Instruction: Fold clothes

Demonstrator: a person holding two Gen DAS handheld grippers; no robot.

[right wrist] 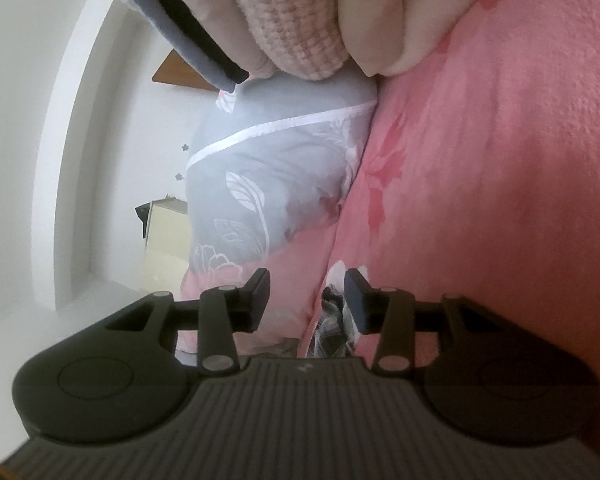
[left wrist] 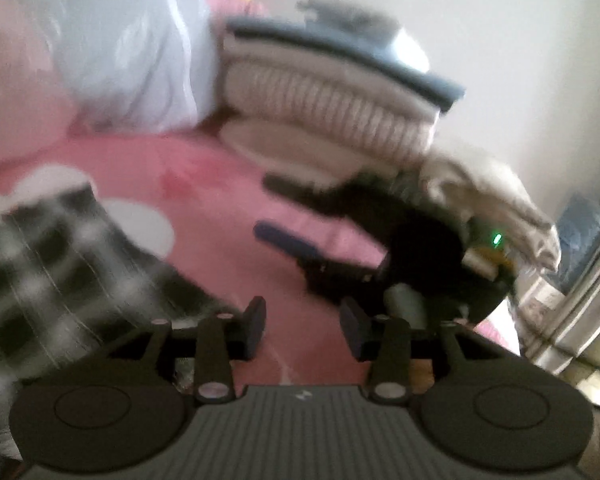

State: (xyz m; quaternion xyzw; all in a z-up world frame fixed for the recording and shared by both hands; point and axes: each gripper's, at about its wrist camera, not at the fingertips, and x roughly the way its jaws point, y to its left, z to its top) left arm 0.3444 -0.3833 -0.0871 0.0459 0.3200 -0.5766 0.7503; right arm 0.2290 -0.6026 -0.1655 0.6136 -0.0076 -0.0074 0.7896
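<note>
A black-and-white plaid garment (left wrist: 48,256) lies crumpled on the pink bedsheet (left wrist: 220,184) at the left, blurred by motion. My left gripper (left wrist: 304,328) hovers open over bare sheet just right of it, holding nothing. A stack of folded clothes (left wrist: 324,100), ribbed pink knit under grey pieces, sits further back. My right gripper (left wrist: 280,212) is open and empty, its fingers pointing left beside the stack's base. In the right wrist view, turned sideways, the right gripper (right wrist: 306,300) is open, the stack (right wrist: 292,28) is close ahead, and a bit of plaid garment (right wrist: 332,320) shows between its fingers.
A grey floral pillow (right wrist: 276,168) leans behind the stack; it also shows as a pale blur (left wrist: 132,52). Beige fabric (left wrist: 484,192) drapes over the back of the right gripper. A white wall (left wrist: 520,40) rises behind the bed, whose edge drops off at the right.
</note>
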